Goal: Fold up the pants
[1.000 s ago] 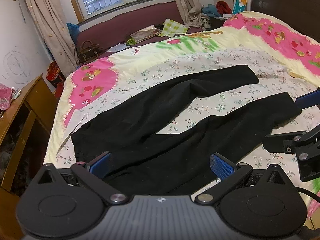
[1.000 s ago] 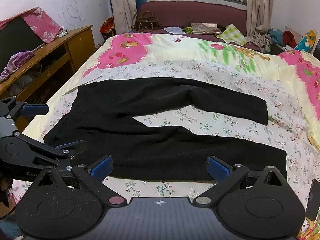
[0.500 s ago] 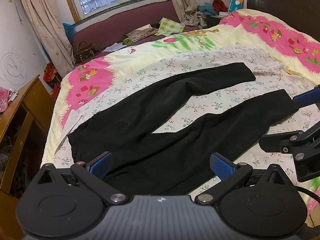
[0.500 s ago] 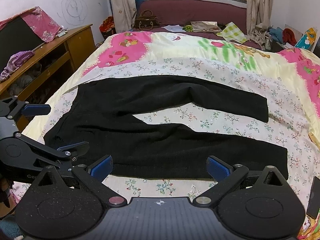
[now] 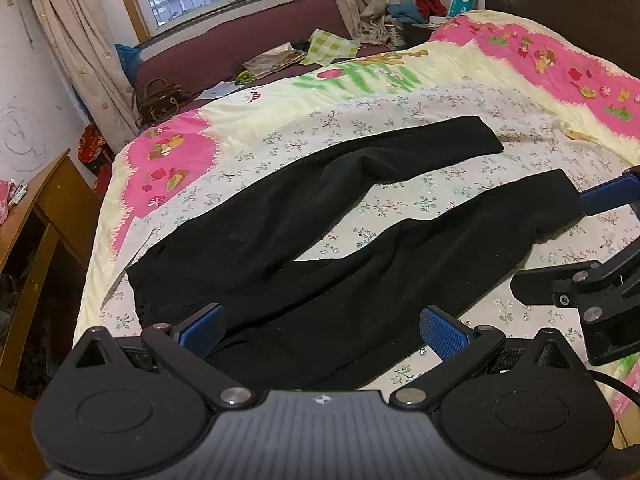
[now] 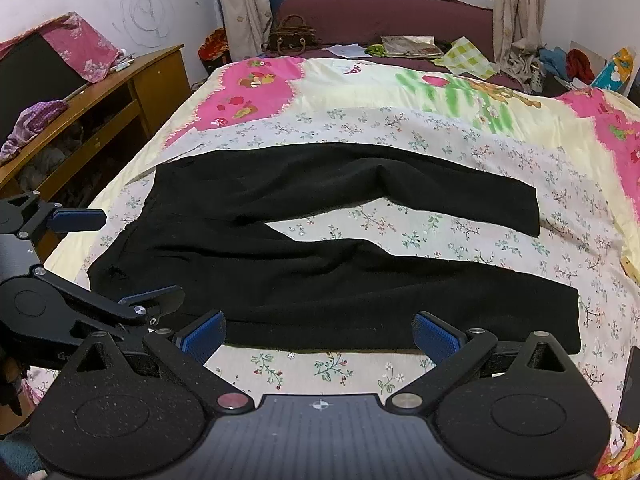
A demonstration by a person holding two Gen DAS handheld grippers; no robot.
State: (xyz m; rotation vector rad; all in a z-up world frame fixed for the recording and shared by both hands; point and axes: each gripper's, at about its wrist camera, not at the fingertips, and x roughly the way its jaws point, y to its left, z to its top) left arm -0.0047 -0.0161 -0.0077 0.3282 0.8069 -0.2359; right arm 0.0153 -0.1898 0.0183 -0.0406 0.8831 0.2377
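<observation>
With both my left gripper and right gripper wide and holding nothing, the black pants lie flat on the bed at 12 o'clock, so I should pinch the near leg's edge at both ends evenly.

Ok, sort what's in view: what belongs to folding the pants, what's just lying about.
Job:
pants, spread flat
bed under them
left gripper, open
right gripper, open

Lying about:
handbag
papers
checked cloth
desk
clothes pile
</observation>
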